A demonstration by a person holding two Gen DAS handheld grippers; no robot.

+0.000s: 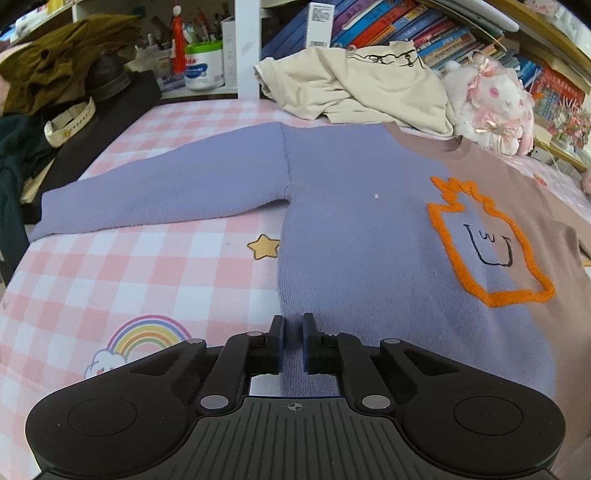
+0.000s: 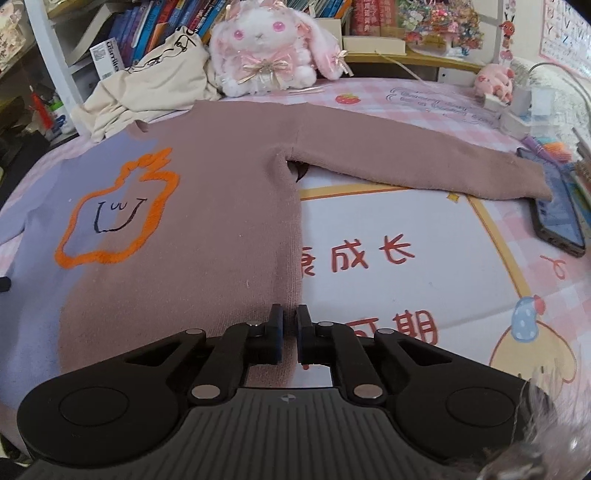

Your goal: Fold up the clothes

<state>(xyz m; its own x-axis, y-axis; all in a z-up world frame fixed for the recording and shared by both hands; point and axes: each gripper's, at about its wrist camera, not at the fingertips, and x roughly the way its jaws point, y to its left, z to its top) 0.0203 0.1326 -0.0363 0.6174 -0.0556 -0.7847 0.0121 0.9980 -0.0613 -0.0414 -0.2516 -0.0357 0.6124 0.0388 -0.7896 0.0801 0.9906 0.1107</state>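
A two-tone sweater lies flat on the bed, face up, with both sleeves spread out. Its left half is lilac (image 1: 351, 206) and its right half is dusty pink (image 2: 221, 192), with an orange outlined face patch (image 1: 487, 243) on the chest. My left gripper (image 1: 293, 325) is at the lilac bottom corner, its fingers nearly together with the hem edge between them. At the pink bottom corner my right gripper (image 2: 290, 317) is also narrowed onto the hem edge. The lilac sleeve (image 1: 159, 195) points left and the pink sleeve (image 2: 424, 155) points right.
A crumpled cream garment (image 1: 354, 85) and a pink plush rabbit (image 2: 266, 48) sit behind the collar. A phone (image 2: 557, 214) and small items lie by the pink cuff. Dark clothes (image 1: 55, 62) are piled at the far left. Bookshelves (image 1: 424, 26) back the pink checked bed sheet (image 1: 110, 266).
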